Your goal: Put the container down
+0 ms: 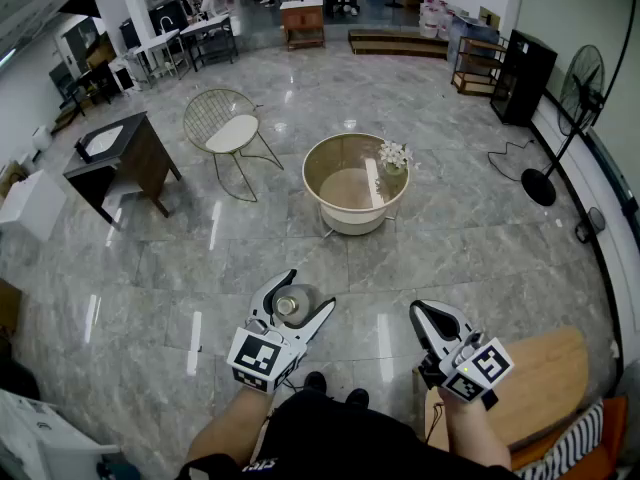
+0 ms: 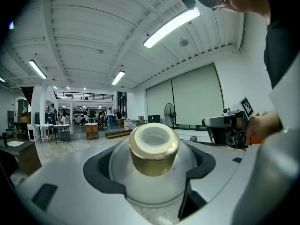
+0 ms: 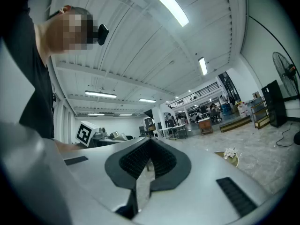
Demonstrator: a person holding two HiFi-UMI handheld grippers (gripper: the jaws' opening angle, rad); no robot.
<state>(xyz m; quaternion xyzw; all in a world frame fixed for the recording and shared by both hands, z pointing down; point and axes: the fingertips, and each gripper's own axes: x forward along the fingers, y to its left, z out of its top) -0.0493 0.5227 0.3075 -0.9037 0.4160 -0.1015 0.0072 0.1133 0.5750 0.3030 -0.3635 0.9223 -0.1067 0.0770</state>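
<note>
The container (image 1: 291, 306) is a round white jar with a gold neck and an open mouth. It sits between the jaws of my left gripper (image 1: 296, 308), which stand wide and press on its two sides, holding it in the air above the floor. In the left gripper view the container (image 2: 153, 163) fills the middle, its mouth pointing away from the camera, with the left gripper (image 2: 152, 175) shut on its body. My right gripper (image 1: 430, 317) is held to the right with its jaws together and nothing in them. In its own view the right gripper (image 3: 149, 167) shows only a thin slit.
A round cream table (image 1: 330, 163) with a small flower vase (image 1: 393, 156) stands ahead on the grey stone floor. A wire chair (image 1: 228, 128) and a dark desk (image 1: 120, 158) are to the left. A standing fan (image 1: 570, 118) is at the right, and a wooden top (image 1: 545, 373) lies near my right side.
</note>
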